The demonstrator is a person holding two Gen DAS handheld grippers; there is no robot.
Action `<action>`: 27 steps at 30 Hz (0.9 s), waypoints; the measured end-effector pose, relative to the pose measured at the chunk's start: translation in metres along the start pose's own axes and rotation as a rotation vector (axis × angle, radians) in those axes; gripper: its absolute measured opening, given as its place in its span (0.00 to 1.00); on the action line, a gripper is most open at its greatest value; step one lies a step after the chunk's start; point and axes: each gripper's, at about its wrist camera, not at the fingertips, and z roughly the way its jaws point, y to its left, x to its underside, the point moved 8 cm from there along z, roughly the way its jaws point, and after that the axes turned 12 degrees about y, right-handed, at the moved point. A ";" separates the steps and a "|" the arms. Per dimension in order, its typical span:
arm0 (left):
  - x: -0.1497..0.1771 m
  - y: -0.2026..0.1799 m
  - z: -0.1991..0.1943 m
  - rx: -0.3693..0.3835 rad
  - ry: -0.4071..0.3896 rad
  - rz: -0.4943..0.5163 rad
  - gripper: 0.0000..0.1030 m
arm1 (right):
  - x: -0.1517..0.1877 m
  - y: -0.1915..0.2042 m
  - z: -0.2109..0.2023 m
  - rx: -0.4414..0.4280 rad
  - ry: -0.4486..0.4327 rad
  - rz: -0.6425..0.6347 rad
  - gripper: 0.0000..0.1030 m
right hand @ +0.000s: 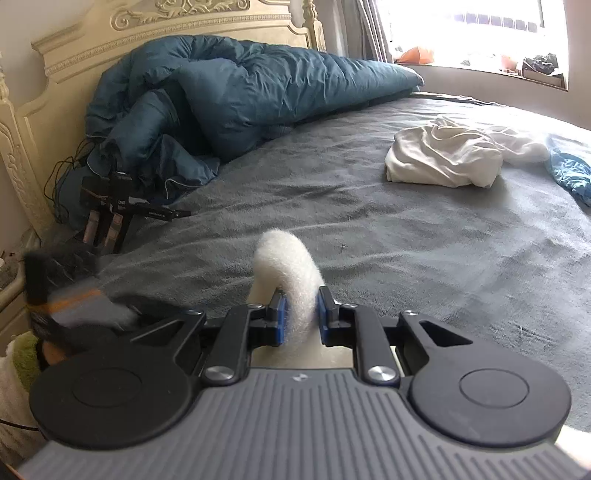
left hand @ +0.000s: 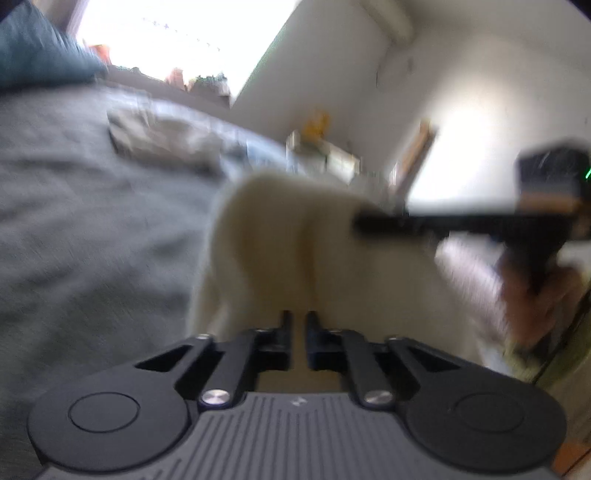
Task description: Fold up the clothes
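A: Where do we have the fleece garment [right hand: 291, 266] relative to the right tool [right hand: 300, 314]?

B: Right inside it. A rolled fold of the white fleece arches up between the blue pads [right hand: 281, 317], and we are clenched on it there, above the grey bed [right hand: 369, 229].

A: And our left tool [left hand: 298, 332]?

B: Its jaws are drawn together with only a narrow slit left, which sits over the cream fleece [left hand: 288, 243]. The view is too blurred for us to tell whether any cloth is pinched in that slit, so we call the tool clenched and leave it there. The fleece rises just beyond its tips and stretches away to the right tool [left hand: 360, 221], which bites into the far edge of the cloth.

A: What else lies on the bed?

B: Beyond the fleece, toward the bright window [right hand: 480, 33], a crumpled white garment [right hand: 443, 155] lies well apart from us, with a blue cloth [right hand: 570, 173] just beside it. The teal duvet [right hand: 229, 96] is heaped at the far left of the bed against the carved headboard [right hand: 177, 18].

A: And the hand [left hand: 532, 302]?

B: From the left view we see it gripping the right tool's handle, to the right of the fleece.
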 end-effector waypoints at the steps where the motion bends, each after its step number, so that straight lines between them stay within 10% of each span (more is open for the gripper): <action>1: -0.001 0.002 0.011 0.007 0.026 -0.006 0.04 | 0.000 0.001 -0.001 -0.004 -0.002 -0.008 0.15; 11: -0.038 0.057 0.043 0.174 -0.051 -0.414 0.01 | 0.005 0.010 0.003 -0.016 0.012 -0.041 0.14; 27: -0.041 0.111 0.016 0.321 -0.239 -0.704 0.08 | 0.011 0.020 0.016 -0.034 0.052 -0.040 0.11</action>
